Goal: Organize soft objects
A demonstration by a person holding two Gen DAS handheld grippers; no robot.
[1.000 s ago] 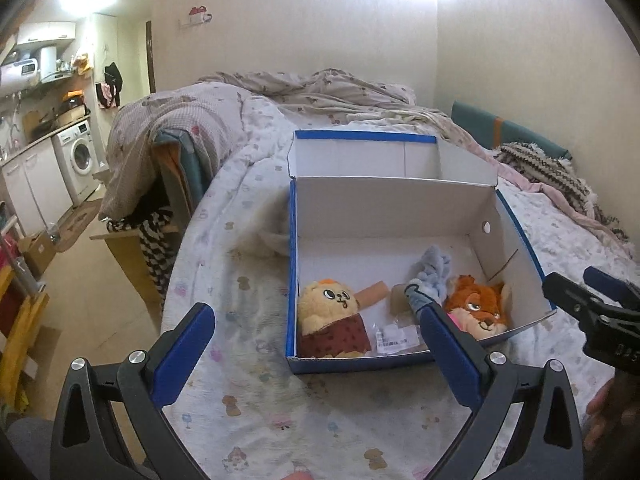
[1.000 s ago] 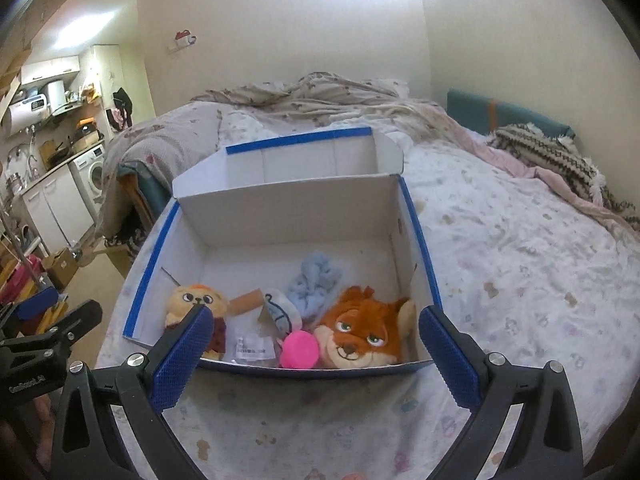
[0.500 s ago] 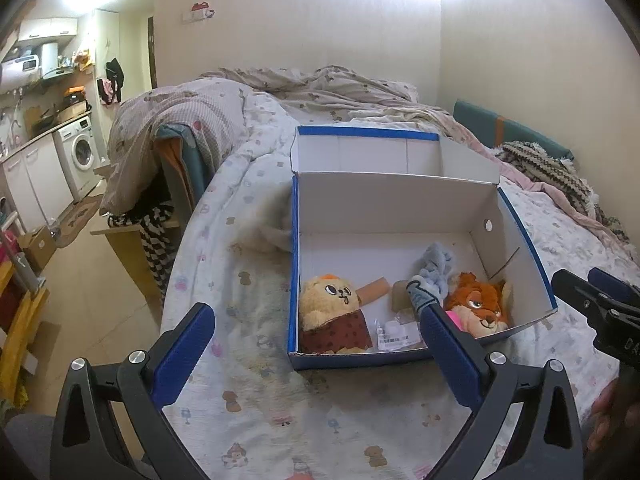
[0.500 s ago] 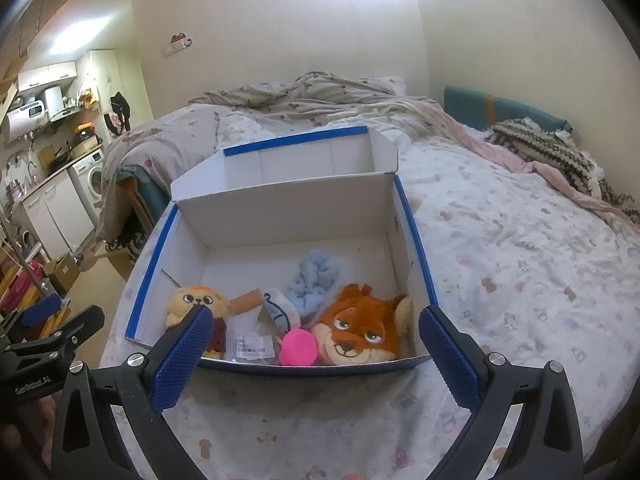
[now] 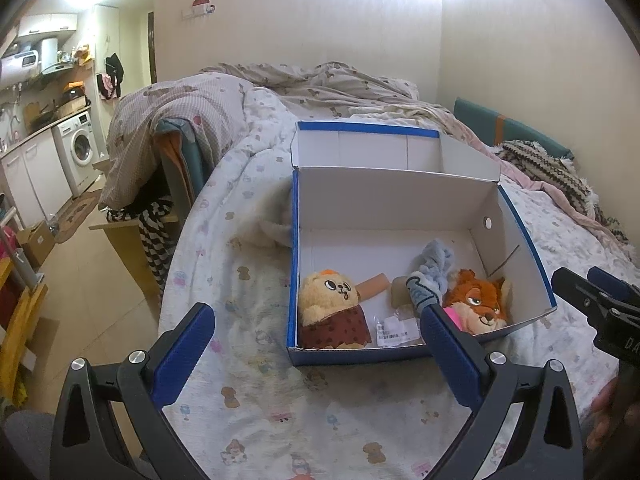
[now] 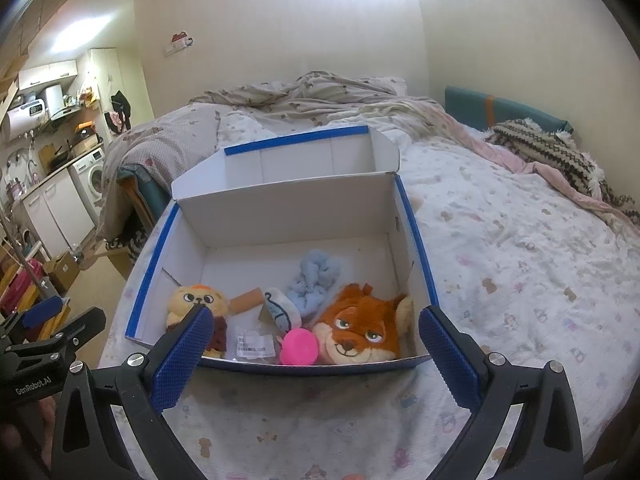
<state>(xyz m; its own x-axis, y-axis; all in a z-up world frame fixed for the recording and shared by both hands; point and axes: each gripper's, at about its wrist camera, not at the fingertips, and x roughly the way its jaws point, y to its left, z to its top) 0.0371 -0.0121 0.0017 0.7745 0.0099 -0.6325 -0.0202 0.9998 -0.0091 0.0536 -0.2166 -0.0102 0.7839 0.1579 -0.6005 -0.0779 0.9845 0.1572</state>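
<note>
An open white box with blue edges (image 5: pixel 396 196) (image 6: pixel 288 216) sits on the bed. Inside lie a yellow bear plush (image 5: pixel 330 298) (image 6: pixel 196 302), an orange fox plush (image 5: pixel 476 300) (image 6: pixel 360 328), a light blue fluffy toy (image 5: pixel 438 258) (image 6: pixel 316 280), a pink ball (image 6: pixel 298 346), a white and blue soft item (image 6: pixel 282 312) and a small plastic packet (image 5: pixel 394 328) (image 6: pixel 252 346). My left gripper (image 5: pixel 316 356) is open in front of the box's near left corner, holding nothing. My right gripper (image 6: pixel 314 360) is open at the box's near wall, also with nothing in it.
A cream fluffy item (image 5: pixel 268 226) lies on the bed just left of the box. Rumpled quilts (image 6: pixel 312 96) fill the far end of the bed, a striped knit blanket (image 6: pixel 560 156) lies at the right. Left of the bed are a draped chair (image 5: pixel 176 128) and a washing machine (image 5: pixel 78 148).
Both grippers have drawn back and risen slightly, so the box sits a little lower and farther in both views. Nothing was picked up or let go.
</note>
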